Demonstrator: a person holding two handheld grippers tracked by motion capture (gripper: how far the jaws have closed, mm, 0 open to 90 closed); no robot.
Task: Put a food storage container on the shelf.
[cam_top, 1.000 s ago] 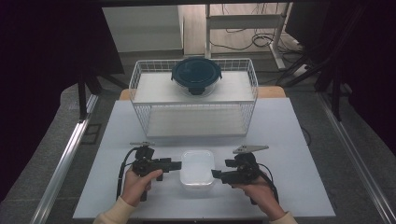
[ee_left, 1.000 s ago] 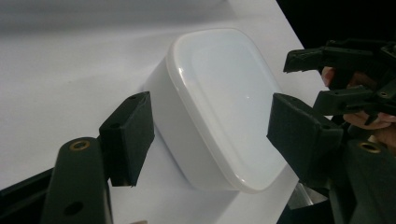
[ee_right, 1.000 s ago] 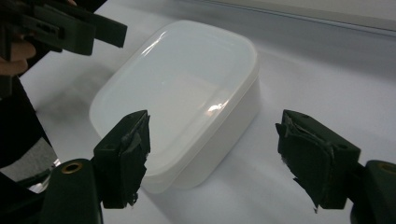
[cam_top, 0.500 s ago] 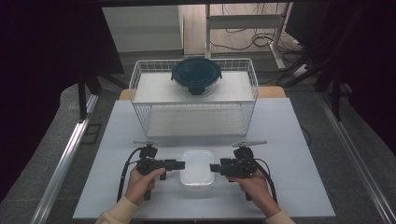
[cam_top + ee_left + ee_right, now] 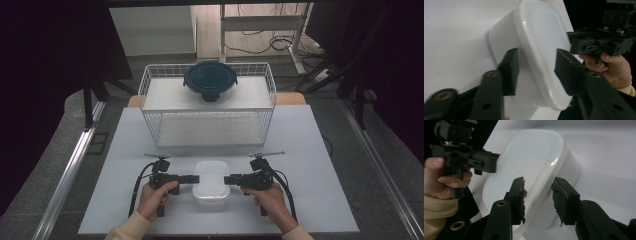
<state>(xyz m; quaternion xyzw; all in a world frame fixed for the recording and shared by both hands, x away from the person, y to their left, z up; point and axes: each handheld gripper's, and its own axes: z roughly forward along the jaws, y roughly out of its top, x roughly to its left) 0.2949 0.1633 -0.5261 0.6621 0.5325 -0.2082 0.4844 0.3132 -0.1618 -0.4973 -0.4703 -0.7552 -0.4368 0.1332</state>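
Tongs flank the white tub [image 5: 212, 179] in the high view: the left tongs [image 5: 190, 178] come at its left edge, the right tongs [image 5: 232, 180] at its right edge, each in a hand. The tub sits lidded on the white surface [image 5: 320, 165], near the front, with a wire basket [image 5: 207, 107] behind it and a dark round lidded bowl [image 5: 210, 80] on the basket.

Left gripper view: the left tongs [image 5: 536, 71] have just been closing and straddle the tub's rim [image 5: 541, 50], one jaw under the lid's lip, one over the lid; contact looks likely but is hard to confirm.

Right gripper view: the right tongs [image 5: 537, 195], also just closing, stand part open astride the tub's edge [image 5: 531, 162], a gap showing beside each pad.

No writing is readable.
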